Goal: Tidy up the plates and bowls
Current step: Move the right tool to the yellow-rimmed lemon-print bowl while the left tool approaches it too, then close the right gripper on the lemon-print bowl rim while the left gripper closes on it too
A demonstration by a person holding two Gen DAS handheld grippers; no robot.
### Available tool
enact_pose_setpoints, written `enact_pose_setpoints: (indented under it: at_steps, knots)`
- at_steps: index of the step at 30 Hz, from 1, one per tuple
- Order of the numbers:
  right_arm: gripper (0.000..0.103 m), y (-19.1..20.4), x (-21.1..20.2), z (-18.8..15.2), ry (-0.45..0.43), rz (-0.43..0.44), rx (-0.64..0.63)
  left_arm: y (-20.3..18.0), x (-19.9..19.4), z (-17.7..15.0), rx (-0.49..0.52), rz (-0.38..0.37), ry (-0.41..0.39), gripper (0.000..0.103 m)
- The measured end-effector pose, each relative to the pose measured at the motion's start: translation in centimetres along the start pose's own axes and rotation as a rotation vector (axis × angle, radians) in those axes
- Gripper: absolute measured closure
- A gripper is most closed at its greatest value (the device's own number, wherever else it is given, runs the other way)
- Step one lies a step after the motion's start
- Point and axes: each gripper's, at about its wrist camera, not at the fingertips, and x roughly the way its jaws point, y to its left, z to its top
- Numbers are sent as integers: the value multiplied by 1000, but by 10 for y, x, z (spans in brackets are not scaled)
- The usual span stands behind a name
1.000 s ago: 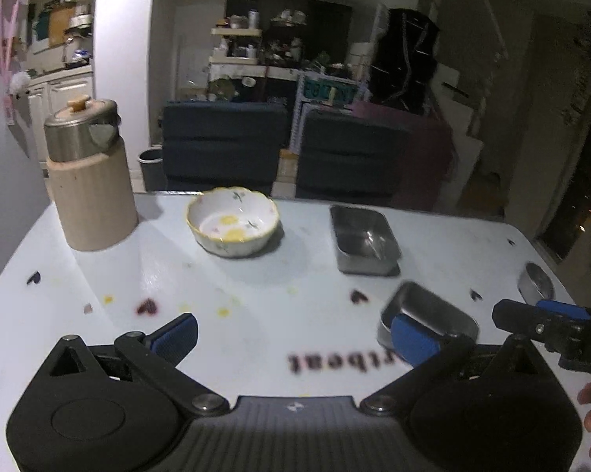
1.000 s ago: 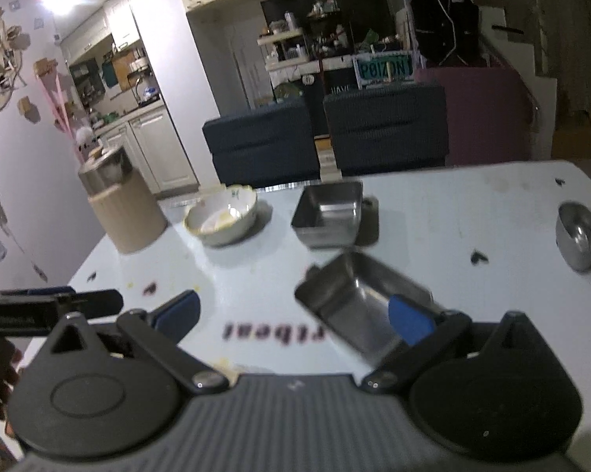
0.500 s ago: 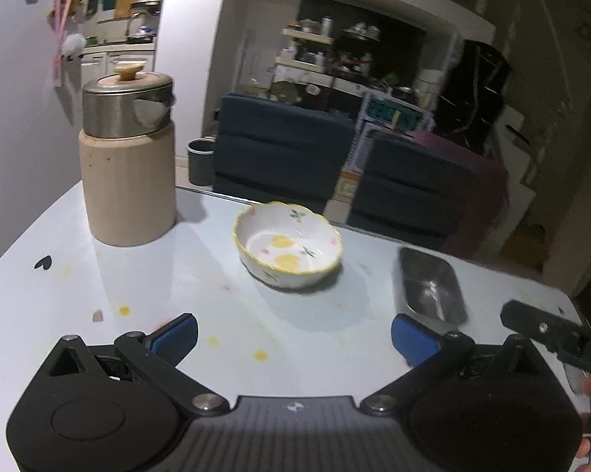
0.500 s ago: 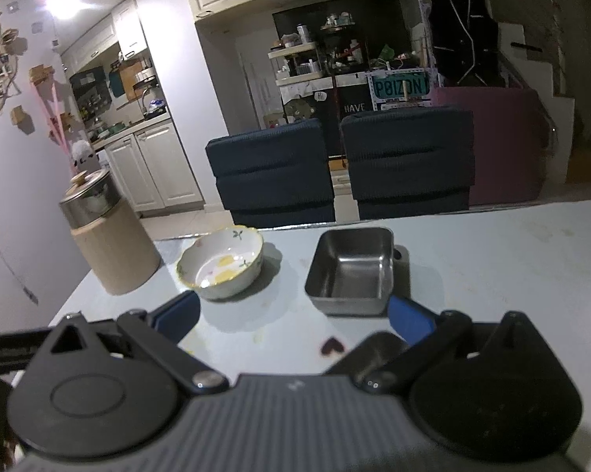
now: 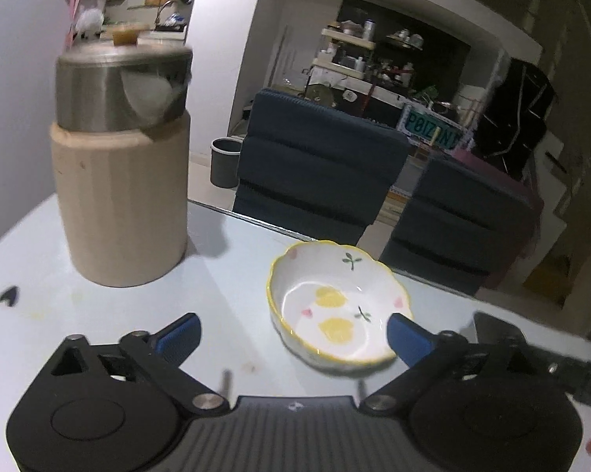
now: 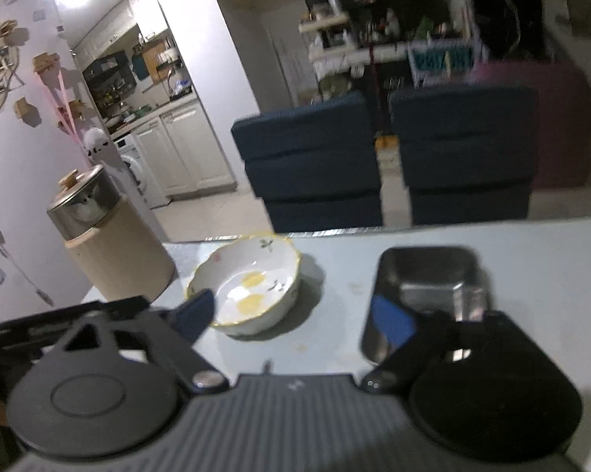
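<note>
A tall beige canister with a steel lid stands on the white table. Two dark blue chairs face the table's far edge. A grey bin sits on the floor beyond.

The right wrist view is smeared: shelves at twelve o'clock are unreadable. The steel tray, at four o'clock from the flowered bowl, has its near end hidden behind the right gripper's blue finger. In the left wrist view the canister's lid blurs, and the other gripper is cut off at four o'clock.
</note>
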Motion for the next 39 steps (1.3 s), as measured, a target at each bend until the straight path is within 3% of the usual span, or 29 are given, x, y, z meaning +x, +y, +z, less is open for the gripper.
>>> enact_pose_setpoints:
  at_steps: [6,10,12,14,19,22,28,32,35,39]
  knots:
    - [43,-10,43,4,75,25,93,5,55,-8,-28,38,50,24]
    - [43,-4,58,3,96,21,99,7,78,-13,-23,45,93,39]
    - [43,-2,61,1,100,21,86,9,80,-15,-16,23,94,39]
    - [43,2,62,1,98,21,82,11,78,-14,-11,-7,94,48]
    - [43,0,65,3,88,11,90,3,60,-14,106,-69,78,65]
    - [43,-2,64,3,92,5,105,0,55,-18,167,-73,94,65]
    - [46,2,65,6,98,9,84,14,46,-23,239,-149,168,65]
    - [53,10,72,6,112,2,25,28,44,-23,243,-200,203,74]
    - [66,16,79,5,129,-25,-19,37,48,-21,187,-180,194,84]
    - [82,18,91,2,152,-49,-50,39,54,-21,150,-165,181,87]
